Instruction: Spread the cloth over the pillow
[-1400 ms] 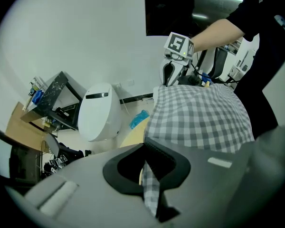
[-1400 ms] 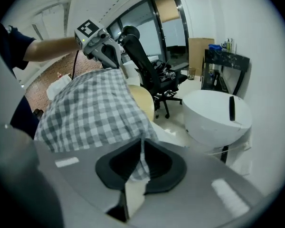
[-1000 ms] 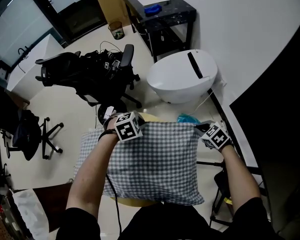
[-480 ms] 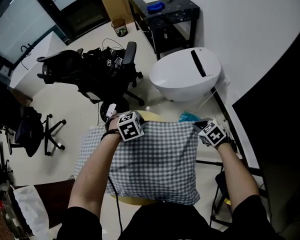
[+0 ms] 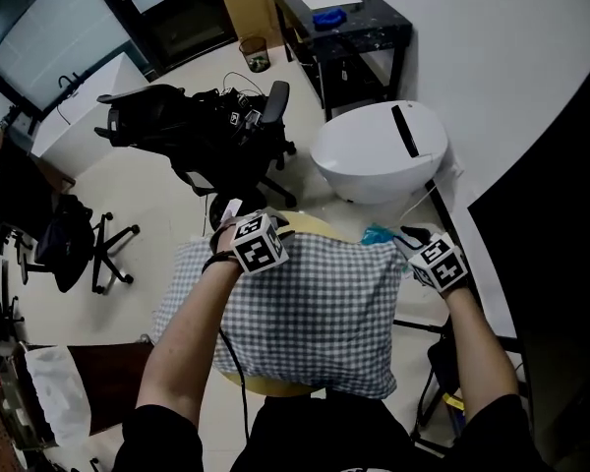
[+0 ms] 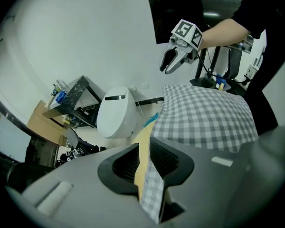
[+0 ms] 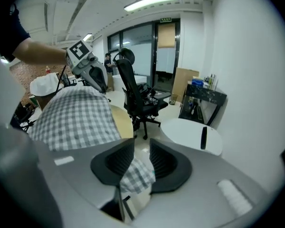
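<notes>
Checked cloth (image 5: 310, 308) lies over the hidden pillow, a corner loose in the narrowly opening left gripper (image 6: 149, 163) and the wider-opening right gripper (image 7: 141, 163) — either jaw, snagging on withdrawal, could drag it askew.

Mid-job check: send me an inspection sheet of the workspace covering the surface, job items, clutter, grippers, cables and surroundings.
Surface: round yellowish table top, mostly covered.
Job's things: checked cloth lies spread over a soft bulge; the pillow itself is hidden under it.
Clutter: a teal item just past the cloth's far right corner.
Grippers: left gripper jaws opening, cloth edge between them with a gap showing; right gripper jaws opening, cloth corner loose between them.
Cables: black cable runs along the left forearm.
Surroundings: white rounded unit, black office chair and black desk beyond the table.
</notes>
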### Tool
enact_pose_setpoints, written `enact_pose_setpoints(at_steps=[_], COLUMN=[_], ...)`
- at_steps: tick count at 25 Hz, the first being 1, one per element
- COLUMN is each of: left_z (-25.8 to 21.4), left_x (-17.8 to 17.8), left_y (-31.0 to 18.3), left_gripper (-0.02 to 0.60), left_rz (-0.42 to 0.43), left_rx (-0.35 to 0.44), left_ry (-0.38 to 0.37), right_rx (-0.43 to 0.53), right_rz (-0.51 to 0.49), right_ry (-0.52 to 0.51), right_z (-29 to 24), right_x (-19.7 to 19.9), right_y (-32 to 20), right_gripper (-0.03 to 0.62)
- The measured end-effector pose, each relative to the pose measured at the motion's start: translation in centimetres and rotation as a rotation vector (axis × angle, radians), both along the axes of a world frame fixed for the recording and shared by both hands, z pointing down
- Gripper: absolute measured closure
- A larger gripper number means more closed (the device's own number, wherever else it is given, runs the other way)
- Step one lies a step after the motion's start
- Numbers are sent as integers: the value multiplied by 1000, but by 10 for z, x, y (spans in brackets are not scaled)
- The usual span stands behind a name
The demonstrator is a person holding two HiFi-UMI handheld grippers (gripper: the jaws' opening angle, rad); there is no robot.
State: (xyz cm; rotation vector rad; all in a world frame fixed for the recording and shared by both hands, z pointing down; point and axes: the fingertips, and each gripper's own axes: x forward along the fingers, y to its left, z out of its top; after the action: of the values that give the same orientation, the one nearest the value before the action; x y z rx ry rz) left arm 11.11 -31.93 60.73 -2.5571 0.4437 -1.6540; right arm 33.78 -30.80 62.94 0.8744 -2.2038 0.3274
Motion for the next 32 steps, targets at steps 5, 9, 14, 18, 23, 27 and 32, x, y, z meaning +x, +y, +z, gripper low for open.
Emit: enact_pose_setpoints(at_steps=[5,9,14,18,23,27,32], left_z=[-51,-83,-104,-105,-89,-70,-41], left_x=[-35,-80,-142,-195,-260,-304,-354], left_y=[24,39,57,72,98,119,126], left_gripper=[522,522,522,522,522,503,503], left_rz=[-15,-40,-84,-112,-149,-166,-232], left_rx=[87,157,180,173,140,105,58], left_ry=[38,60,91,113,142,160,175], right_rx=[149,259,317,344,319,263,182], right_rz=[-51,-68,-89,-136,-173,-218,-292], right_ry=[-34,-56,-72,-49,-61,-56,-54], right_z=[-90,-151,-201,-231,-243,-232,-208], right_x=[-35,-67,-124,-177,-247,-307,-379], right_y=[13,18,32,44,48,40,30], right_gripper=[479,479,479,479,476,470,465])
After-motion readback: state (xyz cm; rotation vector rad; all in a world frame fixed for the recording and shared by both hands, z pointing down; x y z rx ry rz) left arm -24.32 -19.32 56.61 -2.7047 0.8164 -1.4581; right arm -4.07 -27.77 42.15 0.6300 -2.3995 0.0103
